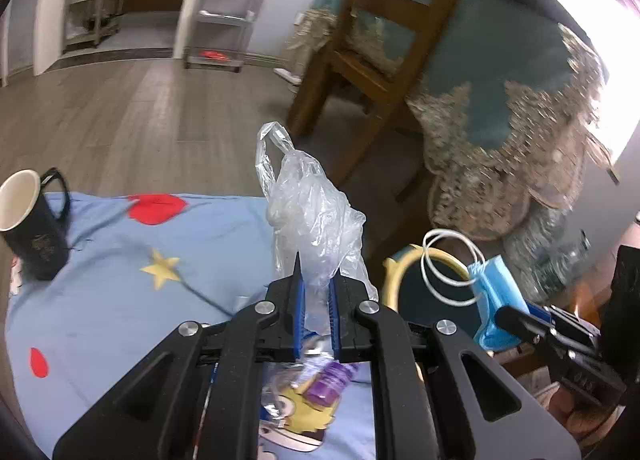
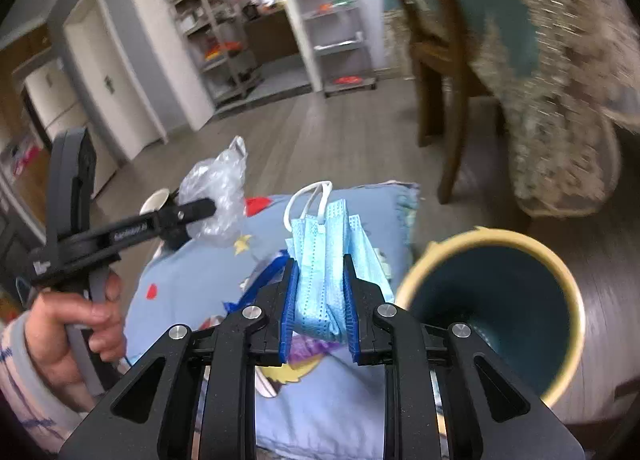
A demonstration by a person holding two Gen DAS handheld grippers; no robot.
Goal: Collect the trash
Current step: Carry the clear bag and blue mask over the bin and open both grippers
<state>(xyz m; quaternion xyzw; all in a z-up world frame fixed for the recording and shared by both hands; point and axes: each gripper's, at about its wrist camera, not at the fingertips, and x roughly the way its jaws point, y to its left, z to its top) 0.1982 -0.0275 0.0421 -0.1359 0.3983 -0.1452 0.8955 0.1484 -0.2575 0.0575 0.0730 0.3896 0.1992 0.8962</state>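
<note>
My left gripper is shut on a crumpled clear plastic bag, which sticks up above the jaws over a light blue cartoon-print cloth. In the right wrist view the same left gripper shows at the left, held in a hand, with the plastic bag in it. My right gripper is shut on a folded blue face mask with white ear loops. The mask hangs just left of a round bin with a cream rim and dark teal inside.
A black paper cup stands on the cloth at the far left. A purple wrapper lies under my left jaws. A wooden chair and a table with a teal lace-edged cloth stand behind. Shelving racks line the far wall.
</note>
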